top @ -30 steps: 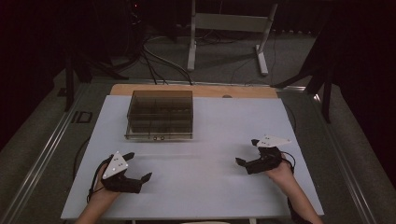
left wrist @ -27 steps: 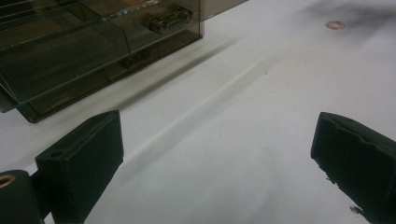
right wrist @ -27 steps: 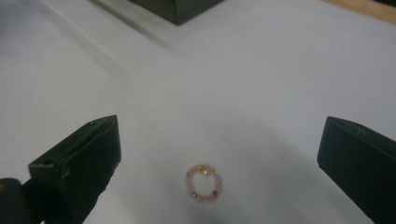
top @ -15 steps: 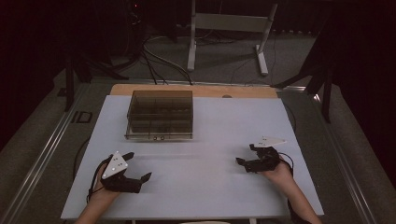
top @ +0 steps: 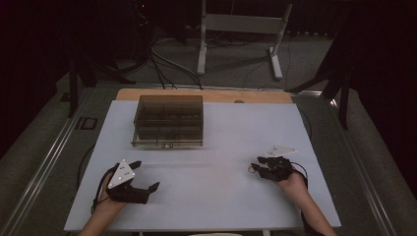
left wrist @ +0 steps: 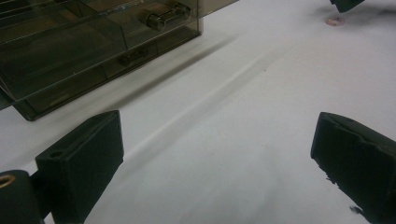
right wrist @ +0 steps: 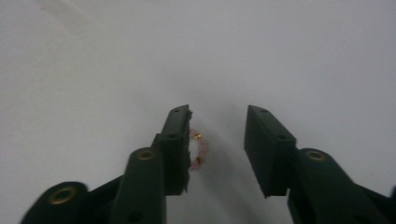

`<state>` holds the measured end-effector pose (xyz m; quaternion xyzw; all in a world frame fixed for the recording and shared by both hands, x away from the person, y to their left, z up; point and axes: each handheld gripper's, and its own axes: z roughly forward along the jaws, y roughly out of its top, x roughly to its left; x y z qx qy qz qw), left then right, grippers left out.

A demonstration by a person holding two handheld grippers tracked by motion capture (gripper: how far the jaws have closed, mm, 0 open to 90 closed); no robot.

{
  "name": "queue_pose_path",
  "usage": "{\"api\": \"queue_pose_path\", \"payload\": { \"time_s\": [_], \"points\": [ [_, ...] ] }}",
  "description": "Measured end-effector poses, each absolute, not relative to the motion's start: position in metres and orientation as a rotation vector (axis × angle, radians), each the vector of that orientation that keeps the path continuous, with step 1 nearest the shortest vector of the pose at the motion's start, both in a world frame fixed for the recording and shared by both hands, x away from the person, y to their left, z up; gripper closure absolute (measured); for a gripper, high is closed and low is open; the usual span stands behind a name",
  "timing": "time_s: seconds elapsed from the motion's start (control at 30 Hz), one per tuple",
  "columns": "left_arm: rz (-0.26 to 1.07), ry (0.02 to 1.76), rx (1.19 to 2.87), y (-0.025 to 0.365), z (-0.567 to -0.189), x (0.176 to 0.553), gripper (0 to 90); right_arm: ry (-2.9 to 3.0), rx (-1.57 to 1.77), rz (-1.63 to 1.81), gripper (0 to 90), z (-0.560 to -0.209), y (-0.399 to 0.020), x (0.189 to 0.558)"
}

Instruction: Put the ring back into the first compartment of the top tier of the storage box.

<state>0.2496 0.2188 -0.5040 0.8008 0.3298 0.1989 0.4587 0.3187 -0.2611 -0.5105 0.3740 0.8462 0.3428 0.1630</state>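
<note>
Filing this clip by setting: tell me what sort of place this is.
Probably a lab or studio set up for recording handling work. A white table stands in a dark room, cables trail over the floor behind it beside a metal stand, and a smoky clear drawer box sits on the table.

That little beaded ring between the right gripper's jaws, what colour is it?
Pale pink with small gold beads; right gripper view shows it best.

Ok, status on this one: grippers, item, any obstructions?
Left gripper open, idle. Right gripper has been closing around pink bead ring, one pad touching. Drawer box far off.
</note>
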Motion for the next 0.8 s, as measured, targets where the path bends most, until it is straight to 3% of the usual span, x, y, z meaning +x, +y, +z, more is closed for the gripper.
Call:
{"api": "queue_pose_path", "payload": {
  "time_s": [0.37, 0.8],
  "points": [
    [0.488, 0.810, 1.975, 0.2184, -0.5046, 0.2498, 4.2, 2.456, 1.076, 0.930, 78.9, -0.5174, -0.2548, 0.3208],
    [0.502, 0.808, 1.974, 0.2181, -0.5040, 0.2493, 4.2, 2.482, 1.080, 0.941, 86.7, -0.5208, -0.2537, 0.3233]
  ]
}}
